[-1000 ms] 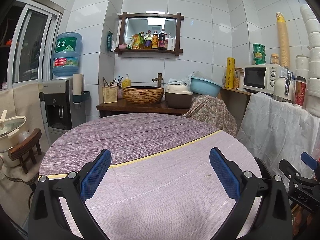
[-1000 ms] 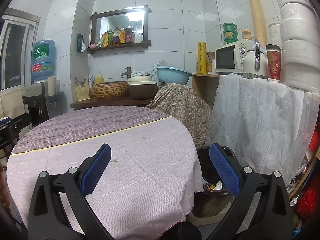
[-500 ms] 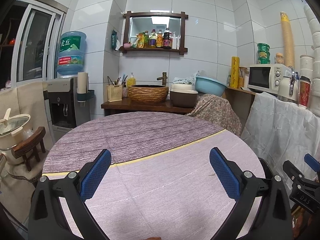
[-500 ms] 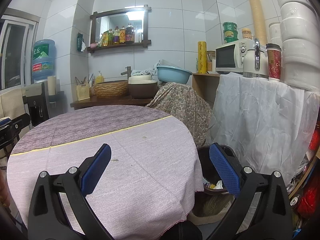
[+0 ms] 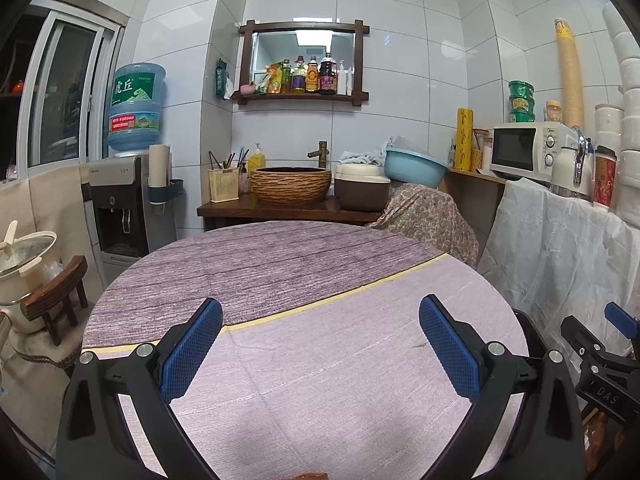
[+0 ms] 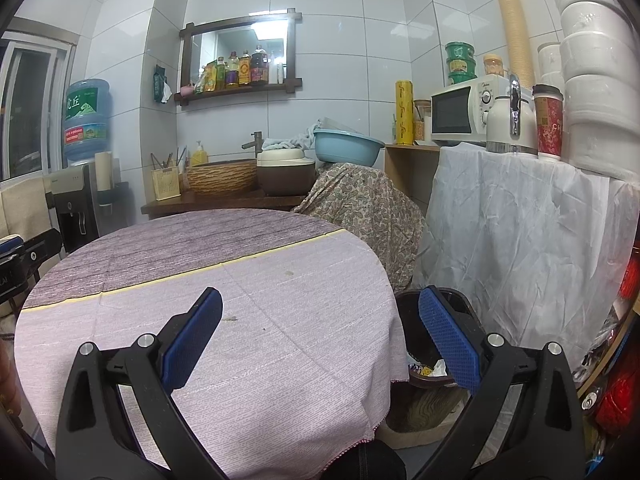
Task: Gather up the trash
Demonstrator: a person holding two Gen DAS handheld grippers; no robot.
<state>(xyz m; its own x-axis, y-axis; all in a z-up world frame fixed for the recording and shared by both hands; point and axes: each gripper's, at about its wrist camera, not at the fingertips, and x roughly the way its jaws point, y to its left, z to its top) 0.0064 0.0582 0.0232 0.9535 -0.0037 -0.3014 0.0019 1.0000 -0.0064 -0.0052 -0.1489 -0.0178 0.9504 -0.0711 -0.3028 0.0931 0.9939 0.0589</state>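
1. Lilac cloth covers the round table (image 5: 320, 380), and both views show it almost bare; the only litter I can make out on it is a small brownish scrap (image 6: 230, 319) near the right gripper's left pad, seen in the left view (image 5: 420, 346) close to the table's right edge.
2. The left gripper (image 5: 320, 344) hangs over the near part of the cloth, jaws spread wide, holding nothing. The right gripper (image 6: 320, 336) is likewise spread and empty, straddling the table's edge.
3. The bin (image 6: 430, 344) stands on the floor just beside the table, under the right gripper's right pad, with wrappers already inside.
4. The right gripper looks the better choice for the scrap (it is closer).
5. Come down steeply, since so thin a scrap may slide or the cloth may bunch between the pads.
6. Lift clear before swinging over the bin.
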